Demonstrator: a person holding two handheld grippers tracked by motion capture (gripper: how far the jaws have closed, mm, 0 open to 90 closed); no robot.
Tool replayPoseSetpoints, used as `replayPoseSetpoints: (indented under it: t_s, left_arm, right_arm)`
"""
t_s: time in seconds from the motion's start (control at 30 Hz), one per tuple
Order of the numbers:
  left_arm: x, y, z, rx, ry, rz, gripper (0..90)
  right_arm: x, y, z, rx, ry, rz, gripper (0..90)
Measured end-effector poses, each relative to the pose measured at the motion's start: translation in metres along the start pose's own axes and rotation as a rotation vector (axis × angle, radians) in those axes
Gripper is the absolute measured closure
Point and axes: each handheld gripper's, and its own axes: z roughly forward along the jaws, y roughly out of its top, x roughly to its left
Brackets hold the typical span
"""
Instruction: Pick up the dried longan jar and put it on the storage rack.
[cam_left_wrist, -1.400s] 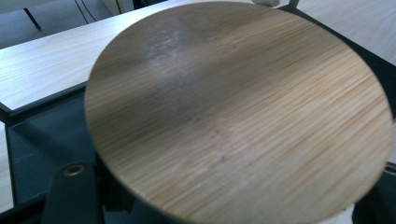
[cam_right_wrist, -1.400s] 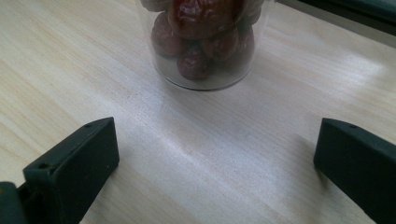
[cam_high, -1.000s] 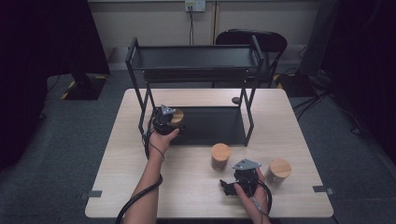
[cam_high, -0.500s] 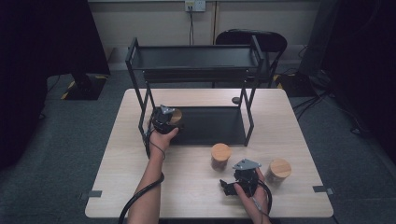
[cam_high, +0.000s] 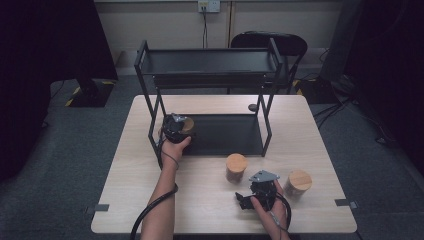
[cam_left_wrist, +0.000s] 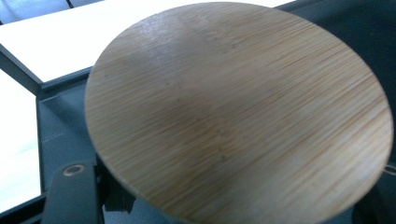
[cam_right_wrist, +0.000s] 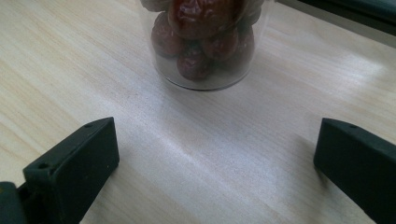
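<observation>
- My left gripper (cam_high: 176, 126) was clamped on a jar with a bamboo lid (cam_left_wrist: 238, 112), at the left end of the rack's lower shelf (cam_high: 227, 135).
- My right gripper (cam_right_wrist: 215, 158) stood wide apart, holding nothing, on the table (cam_high: 200, 200) in front of the rack.
- A second jar (cam_right_wrist: 203, 42), glass and packed with dried red fruit, stood just ahead of it, also in front of the rack.
- Handling judgement: rigid, smooth, breakable and fairly weighty; grip the wall below the lid.
</observation>
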Motion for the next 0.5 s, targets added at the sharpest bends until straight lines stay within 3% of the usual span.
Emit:
replayPoseSetpoints:
  t_s: [0.5]
  left_arm:
    - [0.0030, -0.0002, 0.0063, 0.007, 0.027, -0.028, 25.8]
  right_arm:
    - [0.0000, 0.0000, 0.0000, 0.000, 0.000, 0.000, 0.0]
